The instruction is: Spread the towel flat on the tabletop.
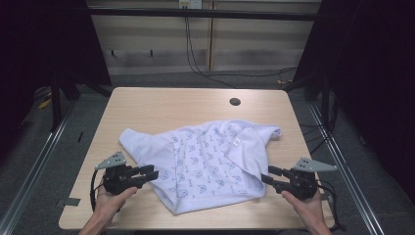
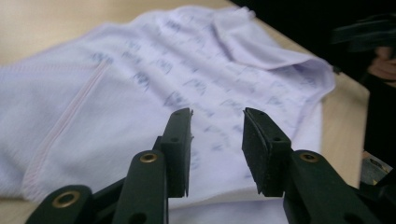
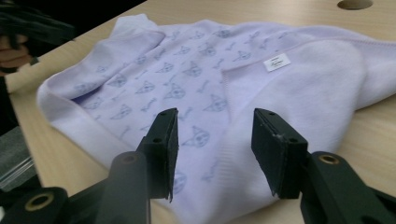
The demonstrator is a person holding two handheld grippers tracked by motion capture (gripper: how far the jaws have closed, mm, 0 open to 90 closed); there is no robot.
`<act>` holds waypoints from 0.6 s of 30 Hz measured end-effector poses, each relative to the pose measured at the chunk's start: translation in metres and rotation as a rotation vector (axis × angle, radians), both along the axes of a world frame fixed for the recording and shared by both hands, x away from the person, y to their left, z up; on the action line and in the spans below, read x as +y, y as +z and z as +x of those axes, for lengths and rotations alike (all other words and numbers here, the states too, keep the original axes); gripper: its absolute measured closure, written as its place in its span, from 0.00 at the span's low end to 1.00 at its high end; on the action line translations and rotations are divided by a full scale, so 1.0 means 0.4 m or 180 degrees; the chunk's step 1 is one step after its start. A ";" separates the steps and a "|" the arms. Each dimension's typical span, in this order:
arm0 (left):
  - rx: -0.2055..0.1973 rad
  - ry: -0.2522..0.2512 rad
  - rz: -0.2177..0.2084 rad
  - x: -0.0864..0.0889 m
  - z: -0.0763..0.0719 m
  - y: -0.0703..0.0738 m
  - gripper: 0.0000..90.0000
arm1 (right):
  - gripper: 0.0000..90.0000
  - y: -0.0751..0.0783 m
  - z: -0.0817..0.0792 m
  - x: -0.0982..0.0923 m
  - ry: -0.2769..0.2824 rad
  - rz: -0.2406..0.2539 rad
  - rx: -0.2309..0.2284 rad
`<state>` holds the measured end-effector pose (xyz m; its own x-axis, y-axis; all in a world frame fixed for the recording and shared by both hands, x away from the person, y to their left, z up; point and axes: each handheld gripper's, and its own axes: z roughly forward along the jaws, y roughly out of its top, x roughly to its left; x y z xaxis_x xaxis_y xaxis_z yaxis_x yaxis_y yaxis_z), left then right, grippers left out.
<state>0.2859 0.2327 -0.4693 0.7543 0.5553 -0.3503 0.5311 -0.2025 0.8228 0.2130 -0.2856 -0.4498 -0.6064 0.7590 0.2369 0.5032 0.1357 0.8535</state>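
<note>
Wooden worktop point(image 1: 161, 105), dark room, pale garment point(image 1: 205, 159) spread across its near half.
Both pairs of jaws stand released with nothing gripped: left gripper point(image 1: 150, 174) low at the garment's left edge, right gripper point(image 1: 268, 175) at its right edge, a hand point(image 1: 111, 200) behind each.

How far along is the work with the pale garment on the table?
Done: the garment lies on the table, roughly spread but rumpled, with one flap turned over near its label. In hand: nothing is gripped. The left gripper and right gripper sit at opposite sides of the garment, jaws open with no cloth between the pads. Left: probably smoothing and folding, since no neat fold shows yet.
</note>
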 end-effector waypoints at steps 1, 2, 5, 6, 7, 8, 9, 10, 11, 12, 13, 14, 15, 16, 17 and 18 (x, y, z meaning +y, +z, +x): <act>0.0042 -0.0017 0.0104 -0.001 0.012 -0.012 0.70 | 0.56 0.000 -0.013 0.005 0.0011 -0.0012 -0.0009; 0.0042 -0.0017 0.0104 -0.001 0.012 -0.012 0.70 | 0.56 -0.002 -0.026 0.009 0.0012 -0.0025 -0.0025; 0.0172 -0.0030 0.0354 -0.004 0.044 -0.045 0.70 | 0.58 -0.022 -0.045 0.033 0.0138 -0.0022 0.0069; 0.0172 -0.0030 0.0354 -0.004 0.044 -0.045 0.70 | 0.58 -0.026 -0.047 0.043 0.0158 -0.0062 0.0083; 0.0195 -0.0009 0.0477 -0.010 0.055 -0.061 0.70 | 0.58 -0.028 -0.046 0.058 0.0157 -0.0096 0.0084; 0.0195 -0.0009 0.0477 -0.010 0.055 -0.061 0.71 | 0.58 -0.028 -0.046 0.058 0.0157 -0.0096 0.0084; 0.0269 -0.0069 0.0580 -0.024 0.060 -0.078 0.72 | 0.58 -0.031 -0.035 0.099 0.0201 -0.0168 0.0090; 0.0248 -0.0093 0.0659 -0.034 0.057 -0.084 0.74 | 0.57 -0.034 -0.027 0.115 0.0263 -0.0195 0.0104; 0.0197 -0.0098 0.0700 -0.041 0.053 -0.083 0.77 | 0.55 -0.039 -0.015 0.136 0.0355 -0.0203 0.0158; 0.0222 -0.0114 0.0721 -0.044 0.051 -0.082 0.83 | 0.52 -0.046 -0.002 0.159 0.0434 -0.0193 0.0222; 0.0234 -0.0157 0.0723 -0.046 0.048 -0.084 0.91 | 0.52 -0.052 0.010 0.183 0.0522 -0.0195 0.0284; 0.0254 -0.0170 0.0695 -0.048 0.044 -0.086 0.95 | 0.52 -0.059 0.020 0.208 0.0627 -0.0181 0.0341; 0.0291 -0.0209 0.0688 -0.049 0.041 -0.086 0.98 | 0.50 -0.065 0.031 0.232 0.0697 -0.0169 0.0373; 0.0291 -0.0209 0.0688 -0.049 0.041 -0.086 0.99 | 0.50 -0.065 0.031 0.232 0.0697 -0.0169 0.0373; 0.0315 -0.0260 0.0654 -0.056 0.032 -0.087 0.99 | 0.49 -0.071 0.039 0.257 0.0762 -0.0168 0.0409; 0.0359 -0.0292 0.0639 -0.060 0.024 -0.086 0.99 | 0.48 -0.079 0.052 0.294 0.0872 -0.0187 0.0434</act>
<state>0.2956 0.2085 -0.5037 0.7672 0.5531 -0.3246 0.5891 -0.4077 0.6976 0.2338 -0.1680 -0.4813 -0.7560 0.5865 0.2906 0.5503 0.3292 0.7673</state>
